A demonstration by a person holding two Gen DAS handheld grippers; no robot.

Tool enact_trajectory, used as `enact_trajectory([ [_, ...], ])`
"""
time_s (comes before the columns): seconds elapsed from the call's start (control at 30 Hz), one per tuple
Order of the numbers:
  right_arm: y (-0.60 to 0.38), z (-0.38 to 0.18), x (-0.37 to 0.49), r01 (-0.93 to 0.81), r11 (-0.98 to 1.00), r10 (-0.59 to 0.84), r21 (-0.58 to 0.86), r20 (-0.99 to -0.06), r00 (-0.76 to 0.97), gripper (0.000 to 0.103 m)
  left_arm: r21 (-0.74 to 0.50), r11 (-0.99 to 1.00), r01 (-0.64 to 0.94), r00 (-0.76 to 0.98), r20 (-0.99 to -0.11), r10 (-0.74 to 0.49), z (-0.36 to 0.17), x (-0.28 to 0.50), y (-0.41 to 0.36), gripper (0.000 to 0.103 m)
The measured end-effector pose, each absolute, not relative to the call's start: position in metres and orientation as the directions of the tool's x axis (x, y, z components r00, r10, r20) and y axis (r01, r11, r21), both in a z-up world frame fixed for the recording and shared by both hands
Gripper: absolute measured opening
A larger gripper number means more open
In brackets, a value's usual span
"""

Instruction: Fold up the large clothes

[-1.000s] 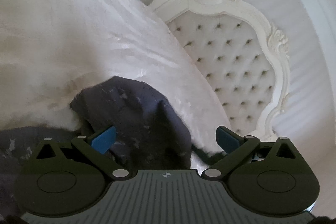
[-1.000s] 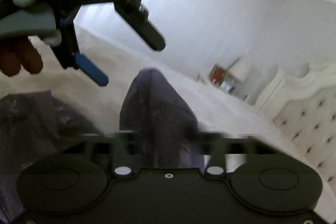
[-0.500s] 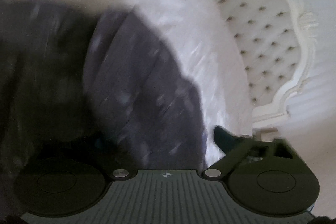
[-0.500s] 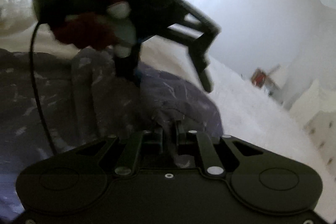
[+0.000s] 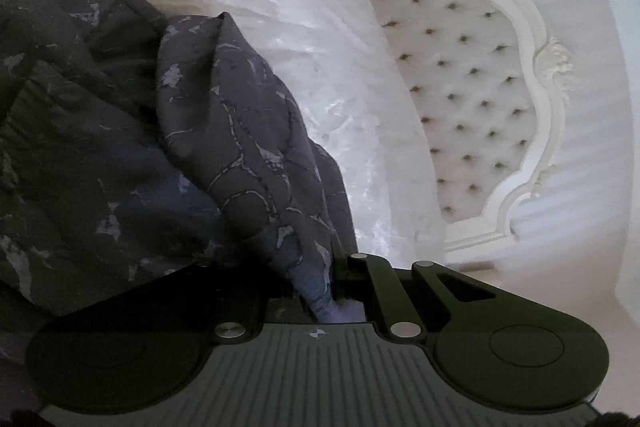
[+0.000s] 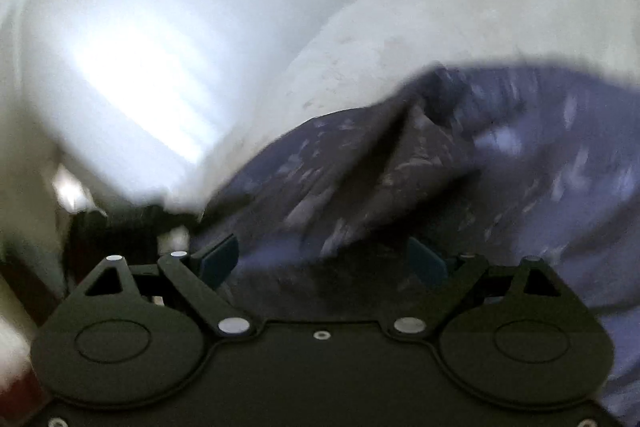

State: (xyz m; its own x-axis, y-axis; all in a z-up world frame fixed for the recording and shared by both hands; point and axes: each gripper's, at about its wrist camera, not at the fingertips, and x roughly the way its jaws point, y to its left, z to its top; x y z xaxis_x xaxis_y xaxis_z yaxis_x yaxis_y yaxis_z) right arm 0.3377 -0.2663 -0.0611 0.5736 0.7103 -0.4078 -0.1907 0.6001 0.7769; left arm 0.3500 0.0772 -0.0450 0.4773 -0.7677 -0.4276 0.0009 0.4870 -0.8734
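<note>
One dark purple garment [image 5: 248, 131] with a pale marbled print lies bunched on a white bedspread [image 5: 304, 39]. Most of it is crumpled into folds, so its outline, its sleeves or legs and what kind of garment it is cannot be made out. The left edge of the left wrist view cuts it off, and the gripper body hides its near part. A raised ridge of the cloth runs from a peak in the upper middle of that view down and to the right, narrowing into the left gripper [image 5: 326, 287].

The left gripper's jaws are closing and already pinch that narrow end of the cloth; only one of its fingers is clearly seen, the other lost in shadow under the fabric.

The right wrist view is heavily blurred. There the garment [image 6: 420, 163] spreads across the middle and right, with one long crease rising toward the upper right. The right gripper [image 6: 324, 263] has its jaws opening, the two blue pads wide apart; cloth lies between and just beyond them, with neither pad pressing on it.

Beyond the bedspread stands one white tufted headboard [image 5: 472, 99] with a carved frame, against a white wall [image 5: 600, 107].
</note>
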Motion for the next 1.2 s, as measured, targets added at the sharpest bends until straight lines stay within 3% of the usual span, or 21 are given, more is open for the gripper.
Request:
enact_trajectory([
  [0.17,-0.269,-0.082,0.383,-0.073,0.489,0.709,0.869,-0.348,0.613,0.091,-0.879,0.477,0.022,0.478,-0.410,-0.777,-0.048,0.333,0.081,0.010],
  [0.3,-0.269,-0.040,0.395,-0.240,0.592,0.652,0.769,-0.282,0.704,0.088,-0.827,0.552,0.111,0.490,-0.438,-0.754,-0.046,0.316,0.072,0.011],
  [0.37,-0.266,-0.031,0.392,-0.254,0.686,0.597,0.682,-0.328,0.732,0.088,-0.764,0.629,0.145,0.480,-0.501,-0.720,-0.055,0.310,0.064,0.011],
  [0.47,-0.265,-0.053,0.388,-0.146,0.778,0.518,0.611,-0.493,0.699,0.088,-0.683,0.719,0.133,0.466,-0.597,-0.653,-0.080,0.305,0.056,0.011],
  [0.57,-0.265,-0.077,0.376,-0.077,0.865,0.410,0.495,-0.611,0.678,0.085,-0.705,0.703,0.097,0.468,-0.591,-0.657,-0.099,0.300,0.061,0.011],
  [0.7,-0.273,-0.074,0.345,-0.053,0.908,0.322,0.416,-0.610,0.724,0.083,-0.694,0.711,0.116,0.497,-0.579,-0.646,-0.085,0.292,0.072,0.022],
  [0.87,-0.259,-0.043,0.318,-0.120,0.946,0.265,0.302,-0.504,0.822,0.082,-0.514,0.813,0.273,0.623,-0.550,-0.557,-0.038,0.277,0.078,0.042],
  [0.93,-0.245,-0.033,0.307,-0.192,0.950,0.287,0.246,-0.454,0.844,0.074,-0.463,0.837,0.291,0.667,-0.529,-0.524,-0.026,0.282,0.079,0.049],
  [1.0,-0.227,-0.027,0.302,-0.262,0.946,0.321,0.191,-0.446,0.836,0.059,-0.438,0.854,0.282,0.695,-0.520,-0.497,-0.021,0.286,0.074,0.050],
  [1.1,-0.201,-0.024,0.295,-0.367,0.925,0.370,0.101,-0.467,0.803,0.050,-0.418,0.868,0.269,0.723,-0.507,-0.468,-0.021,0.300,0.059,0.050],
  [1.2,-0.190,-0.037,0.297,-0.380,0.923,0.355,0.059,-0.510,0.783,0.049,-0.356,0.911,0.206,0.710,-0.586,-0.390,-0.042,0.306,0.052,0.050],
])
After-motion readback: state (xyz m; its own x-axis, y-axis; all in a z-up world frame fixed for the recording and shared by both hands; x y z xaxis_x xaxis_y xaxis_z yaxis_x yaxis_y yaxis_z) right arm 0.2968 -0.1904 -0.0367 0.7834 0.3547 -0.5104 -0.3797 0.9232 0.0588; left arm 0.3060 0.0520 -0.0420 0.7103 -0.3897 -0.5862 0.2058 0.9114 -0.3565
